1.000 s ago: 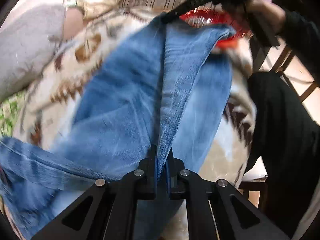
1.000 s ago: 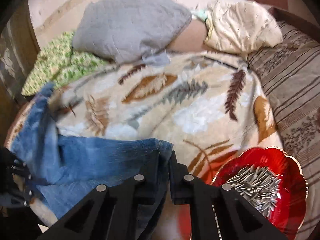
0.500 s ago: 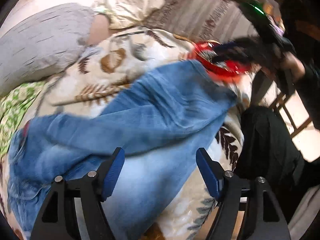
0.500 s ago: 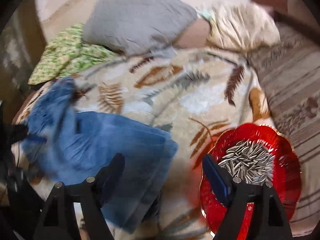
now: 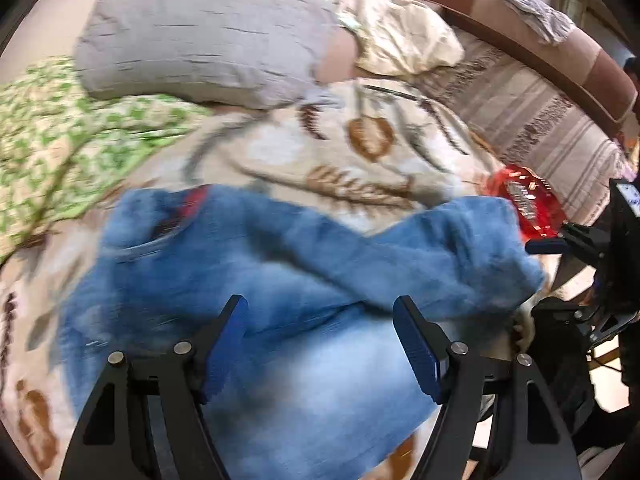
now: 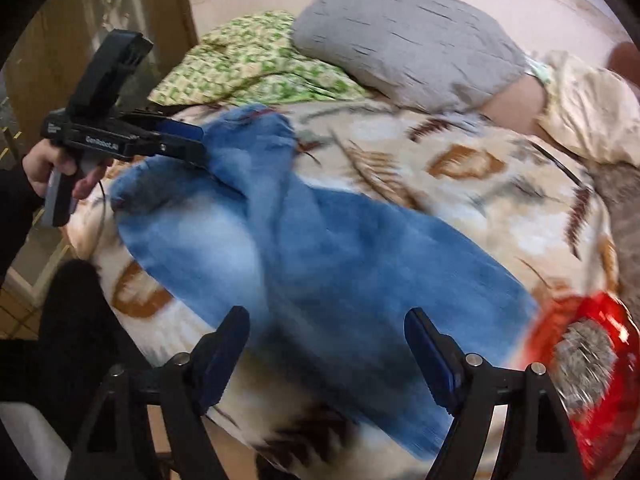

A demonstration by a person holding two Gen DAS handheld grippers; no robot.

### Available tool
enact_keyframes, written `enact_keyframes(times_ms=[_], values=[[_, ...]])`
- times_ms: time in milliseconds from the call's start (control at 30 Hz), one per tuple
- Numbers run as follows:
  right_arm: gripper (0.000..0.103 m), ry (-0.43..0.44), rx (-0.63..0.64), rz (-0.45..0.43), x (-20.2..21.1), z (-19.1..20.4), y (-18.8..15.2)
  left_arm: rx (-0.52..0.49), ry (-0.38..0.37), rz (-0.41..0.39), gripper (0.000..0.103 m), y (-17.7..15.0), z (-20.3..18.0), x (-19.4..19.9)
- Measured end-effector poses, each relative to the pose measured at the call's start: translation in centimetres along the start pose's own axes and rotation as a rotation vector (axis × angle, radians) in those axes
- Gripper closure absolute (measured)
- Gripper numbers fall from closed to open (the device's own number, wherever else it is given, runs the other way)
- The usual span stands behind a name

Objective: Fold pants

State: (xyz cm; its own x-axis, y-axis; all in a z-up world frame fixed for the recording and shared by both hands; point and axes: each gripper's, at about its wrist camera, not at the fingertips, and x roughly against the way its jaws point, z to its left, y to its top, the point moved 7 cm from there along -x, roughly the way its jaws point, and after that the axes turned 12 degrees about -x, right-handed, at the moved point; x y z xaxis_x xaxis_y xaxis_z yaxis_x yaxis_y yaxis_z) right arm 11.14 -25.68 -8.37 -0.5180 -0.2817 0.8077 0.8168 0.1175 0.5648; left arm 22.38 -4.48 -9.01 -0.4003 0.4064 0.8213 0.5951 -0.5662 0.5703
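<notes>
Pants (image 5: 280, 288): blue denim, lying rumpled on the leaf-patterned blanket (image 5: 360, 148) on the bed, ahead of and beneath both our grippers. Left gripper (image 5: 320, 344): jaws spread wide, holding nothing. Right gripper (image 6: 326, 350): jaws likewise wide apart, empty. Red dish (image 6: 592, 356): beside the pants.

The blue denim pants (image 6: 320, 240) lie loosely folded and rumpled on the leaf-patterned beige blanket (image 6: 500, 184), one end beside the red glass dish (image 6: 592, 344).
</notes>
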Motion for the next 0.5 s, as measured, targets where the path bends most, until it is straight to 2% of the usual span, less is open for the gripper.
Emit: enact_keyframes(times_ms=[300,333,433,500], values=[[0.02,0.108,0.008,-0.042,-3.6,7.2,5.2,0.062,0.209,0.097,0.027,-7.8,8.9,9.9],[0.02,0.119,0.008,-0.046,-3.9,7.6,5.5,0.056,0.235,0.113,0.026,-8.9,9.5,11.6],[0.02,0.135,-0.004,-0.048,-5.0,8.7,6.2,0.037,0.273,0.14,0.013,-10.3,10.6,13.8],[0.02,0.131,-0.028,-0.043,-5.8,9.0,6.6,0.017,0.291,0.148,0.013,-10.5,11.2,13.6]])
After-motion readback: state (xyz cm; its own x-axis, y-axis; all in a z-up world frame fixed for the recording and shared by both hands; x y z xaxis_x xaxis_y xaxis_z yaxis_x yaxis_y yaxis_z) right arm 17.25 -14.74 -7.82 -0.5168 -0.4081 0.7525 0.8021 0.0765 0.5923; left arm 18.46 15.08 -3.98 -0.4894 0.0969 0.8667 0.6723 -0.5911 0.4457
